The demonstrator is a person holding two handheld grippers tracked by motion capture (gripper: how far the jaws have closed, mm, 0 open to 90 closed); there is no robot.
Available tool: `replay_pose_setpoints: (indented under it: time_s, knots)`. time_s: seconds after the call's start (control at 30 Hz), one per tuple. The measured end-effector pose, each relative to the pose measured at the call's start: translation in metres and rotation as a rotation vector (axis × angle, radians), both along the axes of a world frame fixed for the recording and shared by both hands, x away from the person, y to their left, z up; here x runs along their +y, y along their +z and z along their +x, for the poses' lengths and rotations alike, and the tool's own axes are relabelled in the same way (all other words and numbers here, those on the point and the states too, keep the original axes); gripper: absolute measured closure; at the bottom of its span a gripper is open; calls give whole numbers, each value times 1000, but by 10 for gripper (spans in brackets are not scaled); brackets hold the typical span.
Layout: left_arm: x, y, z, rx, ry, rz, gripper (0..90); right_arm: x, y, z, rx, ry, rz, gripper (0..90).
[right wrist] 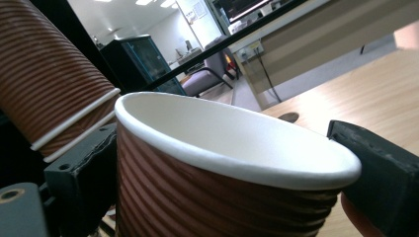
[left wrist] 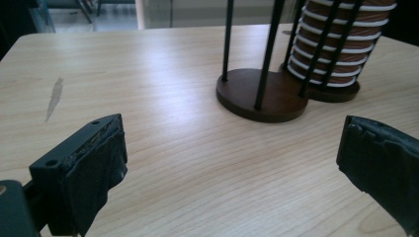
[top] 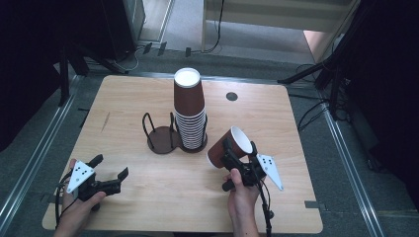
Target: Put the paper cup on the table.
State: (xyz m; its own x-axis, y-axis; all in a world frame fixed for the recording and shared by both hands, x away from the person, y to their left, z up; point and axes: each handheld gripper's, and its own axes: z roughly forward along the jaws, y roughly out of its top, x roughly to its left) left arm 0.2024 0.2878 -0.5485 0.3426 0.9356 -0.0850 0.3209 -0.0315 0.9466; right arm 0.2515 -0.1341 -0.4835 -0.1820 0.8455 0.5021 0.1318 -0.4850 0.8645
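A tall stack of brown ribbed paper cups (top: pixel 189 109) stands upside down in the right ring of a dark wire cup holder (top: pixel 163 138); the holder's left ring is empty (left wrist: pixel 262 94). My right gripper (top: pixel 240 157) is shut on a single brown cup (top: pixel 230 146), held tilted above the table just right of the stack, white mouth up and to the right (right wrist: pixel 237 143). The stack (right wrist: pixel 44 84) looms at the left of the right gripper view. My left gripper (top: pixel 109 173) rests open at the table's near left, jaws wide apart over bare wood (left wrist: pixel 227 168).
The light wooden table (top: pixel 148 197) has a round grommet hole (top: pixel 231 96) at the back right and a small scuff mark (left wrist: pixel 54 96) at the left. Dark stands and cables lie on the floor around the table.
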Motion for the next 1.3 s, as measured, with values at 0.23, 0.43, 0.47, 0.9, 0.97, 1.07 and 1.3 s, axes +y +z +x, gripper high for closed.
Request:
replay_pose_setpoints:
  time_s: [0.23, 0.43, 0.47, 0.9, 0.97, 1.07, 1.3]
  knots:
    - [3, -2, 3, 7, 27, 4, 0, 0, -1, 6, -45, -26, -158, 51]
    - [3, -2, 3, 7, 32, 14, 0, 3, -2, 12, -70, -34, -261, 51]
    - [2, -2, 3, 7, 33, 17, 0, 4, -2, 13, -78, -36, -284, 51]
    - [-2, -2, 4, 14, 47, 56, 0, 6, -6, 27, -145, -68, -498, 50]
    - [-2, -2, 4, 15, 48, 63, 0, 5, -7, 31, -151, -80, -523, 50]
    - [-3, -2, 5, 20, 49, 65, 0, 2, -10, 37, -160, -86, -547, 49]
    - [-4, -2, 7, 45, 67, 87, 0, -4, -17, 50, -151, -111, -580, 49]
